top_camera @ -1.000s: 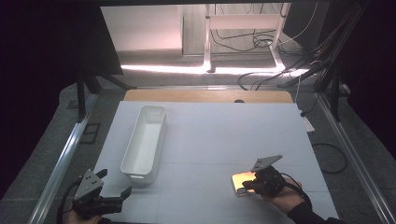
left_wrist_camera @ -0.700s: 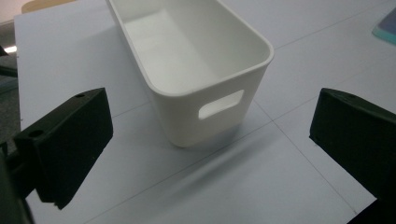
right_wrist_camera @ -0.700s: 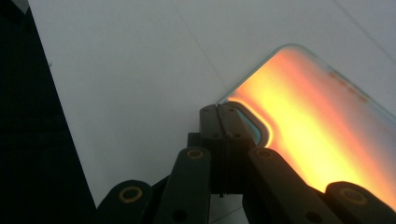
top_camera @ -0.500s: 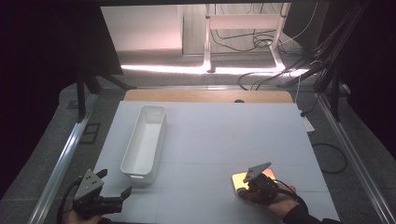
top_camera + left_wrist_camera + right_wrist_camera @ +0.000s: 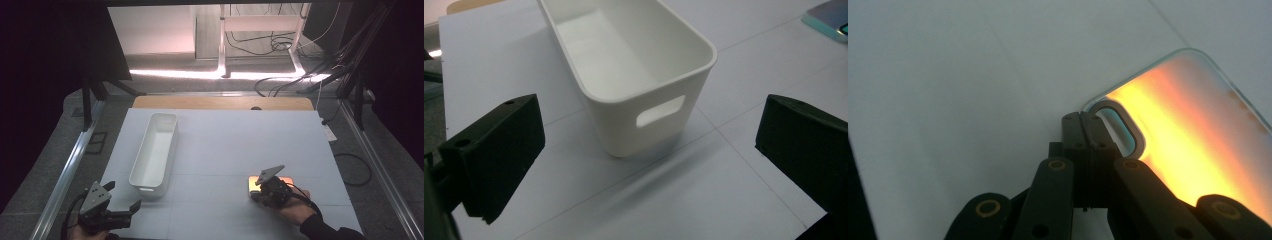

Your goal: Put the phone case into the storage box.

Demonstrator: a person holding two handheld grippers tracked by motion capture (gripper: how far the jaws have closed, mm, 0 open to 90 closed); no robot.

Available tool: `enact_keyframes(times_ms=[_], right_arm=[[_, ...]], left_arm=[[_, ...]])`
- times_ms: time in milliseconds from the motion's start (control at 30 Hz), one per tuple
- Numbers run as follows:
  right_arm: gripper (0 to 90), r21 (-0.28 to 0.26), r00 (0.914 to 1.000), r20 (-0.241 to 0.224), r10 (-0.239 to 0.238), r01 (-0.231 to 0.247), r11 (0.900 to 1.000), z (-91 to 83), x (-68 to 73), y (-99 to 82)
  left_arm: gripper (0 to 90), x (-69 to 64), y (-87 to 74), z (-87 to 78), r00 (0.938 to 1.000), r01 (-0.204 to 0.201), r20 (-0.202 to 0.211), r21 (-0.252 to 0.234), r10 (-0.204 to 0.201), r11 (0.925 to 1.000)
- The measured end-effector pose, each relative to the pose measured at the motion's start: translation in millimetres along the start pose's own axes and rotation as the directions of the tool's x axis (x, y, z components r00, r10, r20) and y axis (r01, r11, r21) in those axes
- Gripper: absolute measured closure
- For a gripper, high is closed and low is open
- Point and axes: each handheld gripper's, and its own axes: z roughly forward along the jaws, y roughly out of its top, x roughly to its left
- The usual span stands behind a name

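— Since a second ago, what has shifted?

— Only the right gripper [image 5: 261, 192]. Its grey plate has swung round and the hand [image 5: 292, 205] has edged along the phone [image 5: 270, 181]; the white bin [image 5: 155, 150] and the left gripper [image 5: 122, 214] lie as they did.

— What is hard to make out?

— From the high view the gripper body and its plate cover most of the phone, leaving a glowing orange strip. In the right gripper view the phone [image 5: 1193, 135] runs off the right edge, and its back reflects so strongly in orange and yellow that only the oval camera ring [image 5: 1120, 127] and the pale rim are clear. In the left gripper view a teal corner of the phone [image 5: 831, 22] is cut off at the top right, and the bin's [image 5: 634, 75] far end runs out of frame.

— And the right gripper's jaws?

— Pressed together, tips [image 5: 1088, 131] meeting just at the camera ring on the phone's corner. They seem to rest against it; nothing is pinched between them.

— The left?

— Spread wide, holding nothing. It sits off the bin's near end, the jaws framing the bin's handle slot [image 5: 660, 111] without touching.

— Where is the phone from the bin?

— Flat on the white table [image 5: 225, 140], well to the right of the bin's near end.
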Motion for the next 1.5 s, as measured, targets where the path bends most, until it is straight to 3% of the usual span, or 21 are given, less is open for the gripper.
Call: enact_keyframes(times_ms=[267,633,800,933,1033,1067,1167,1233,1300,1500], right_arm=[[89.7,-0.024,0.9981,0.044,0.043,-0.042,0.9988,9.6,-19.3,16.0],[89.6,-0.042,0.9865,0.106,0.125,-0.121,0.9917,20.8,-50.7,32.1],[89.6,-0.061,0.9823,0.118,0.146,-0.139,0.9884,13.3,-53.7,32.7],[89.6,-0.116,0.9617,0.189,0.198,-0.178,0.9771,-11.0,-68.4,21.8],[89.6,-0.116,0.9344,0.258,0.245,-0.222,0.9681,-25.6,-85.7,4.7],[89.6,-0.116,0.9344,0.258,0.245,-0.222,0.9681,-25.6,-85.7,4.7],[89.6,-0.119,0.8933,0.320,0.316,-0.293,0.9486,-39.3,-106.8,-20.2],[89.6,-0.118,0.8773,0.313,0.364,-0.344,0.9315,-41.8,-115.7,-31.8],[89.6,-0.099,0.8717,0.320,0.372,-0.359,0.9279,-40.5,-119.2,-38.8],[89.6,-0.082,0.8802,0.307,0.362,-0.355,0.9313,-38.1,-116.8,-42.9]], left_arm=[[0.1,0.1,-0.1,-0.1,1.0000,-0.001,0.000,-0.001,0.001,1.0000],[0.1,0.1,-0.2,-0.3,1.0000,-0.002,0.001,-0.002,0.002,1.0000],[0.1,0.2,-0.3,-0.4,1.0000,-0.002,0.001,-0.003,0.002,1.0000],[0.1,0.0,-0.4,-0.5,1.0000,-0.003,0.001,-0.003,0.003,1.0000],[0.1,0.1,-0.2,-0.3,1.0000,-0.003,0.001,-0.002,0.003,1.0000],[0.1,0.1,-0.2,-0.3,1.0000,-0.003,0.001,-0.002,0.003,1.0000],[0.1,-0.2,0.0,-0.1,1.0000,-0.004,0.001,-0.002,0.004,1.0000],[0.1,-0.3,0.1,0.0,1.0000,-0.004,0.000,-0.002,0.004,1.0000],[0.1,-0.2,0.1,-0.1,1.0000,-0.003,0.001,-0.003,0.003,1.0000],[0.1,-0.3,0.0,-0.1,1.0000,-0.004,0.002,-0.002,0.004,1.0000]])
